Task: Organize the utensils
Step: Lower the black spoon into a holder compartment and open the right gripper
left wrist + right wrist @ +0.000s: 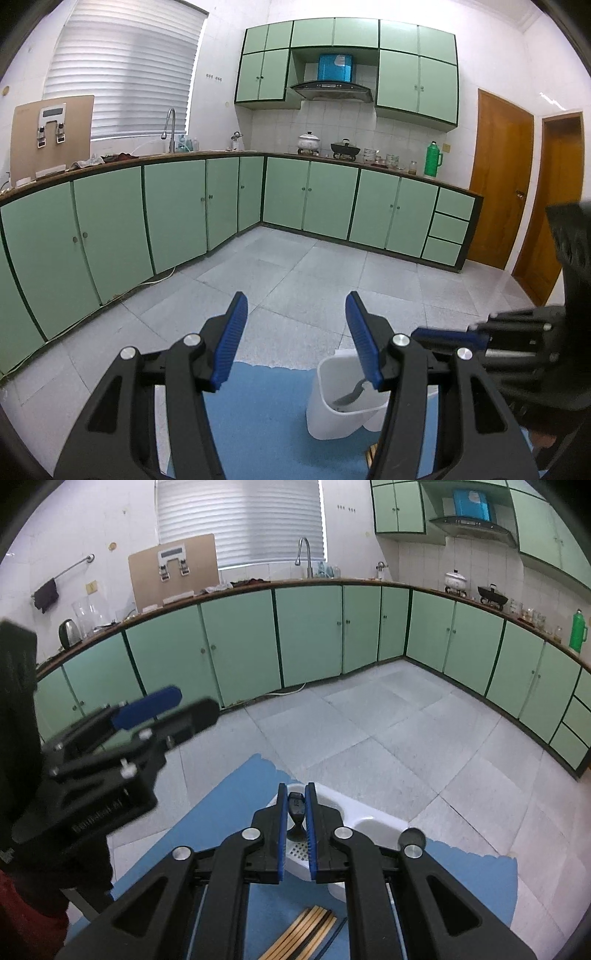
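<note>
One spoon [351,395], one white holder [325,398]

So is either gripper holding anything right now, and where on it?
The right gripper is shut on a dark utensil, gripped near its upper end above the white holder. The left gripper holds nothing.

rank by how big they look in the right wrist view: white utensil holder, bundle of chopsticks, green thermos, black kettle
1. white utensil holder
2. bundle of chopsticks
3. green thermos and black kettle look about alike; both stand far off on the counter, so their true sizes stay unsure.
</note>
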### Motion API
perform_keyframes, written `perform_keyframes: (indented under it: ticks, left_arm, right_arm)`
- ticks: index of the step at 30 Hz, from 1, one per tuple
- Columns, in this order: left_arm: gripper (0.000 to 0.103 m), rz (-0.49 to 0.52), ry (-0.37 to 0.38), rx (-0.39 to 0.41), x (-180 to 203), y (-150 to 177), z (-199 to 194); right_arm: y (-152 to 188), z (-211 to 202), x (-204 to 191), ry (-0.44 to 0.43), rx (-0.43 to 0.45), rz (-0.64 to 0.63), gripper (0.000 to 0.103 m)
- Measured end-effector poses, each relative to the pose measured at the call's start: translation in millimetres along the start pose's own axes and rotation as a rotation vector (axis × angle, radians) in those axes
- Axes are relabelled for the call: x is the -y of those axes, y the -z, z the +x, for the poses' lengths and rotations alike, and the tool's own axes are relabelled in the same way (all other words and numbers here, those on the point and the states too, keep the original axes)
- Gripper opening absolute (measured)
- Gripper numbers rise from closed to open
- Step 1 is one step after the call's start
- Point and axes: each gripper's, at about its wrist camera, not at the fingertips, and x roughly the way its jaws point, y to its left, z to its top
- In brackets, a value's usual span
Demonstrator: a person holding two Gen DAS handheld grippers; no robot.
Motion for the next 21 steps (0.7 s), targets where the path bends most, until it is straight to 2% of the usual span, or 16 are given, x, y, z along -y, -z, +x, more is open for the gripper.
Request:
perform_keyframes:
  ticks: [7, 11, 16, 21]
  left_arm:
    - [0.054, 0.010, -0.003, 0.004, -1, -4, -2]
    - [0.054, 0.017, -0.004, 0.009, 0, -5, -8]
    - [0.058, 0.029, -0.004, 0.022, 5, -5, -22]
    - [0.061, 0.042, 0.005, 0.022, 12, 5, -43]
  right_arm:
    - [4, 6, 0, 0.022, -0.016, 0.012, 0.010]
    - [6, -1, 1, 0.030, -0.004, 0.032, 0.014]
    - [14, -17, 3, 0.037, 0.023, 0.060, 0.023]
    - [37, -42, 2, 0.044, 0.051, 0.109, 0.037]
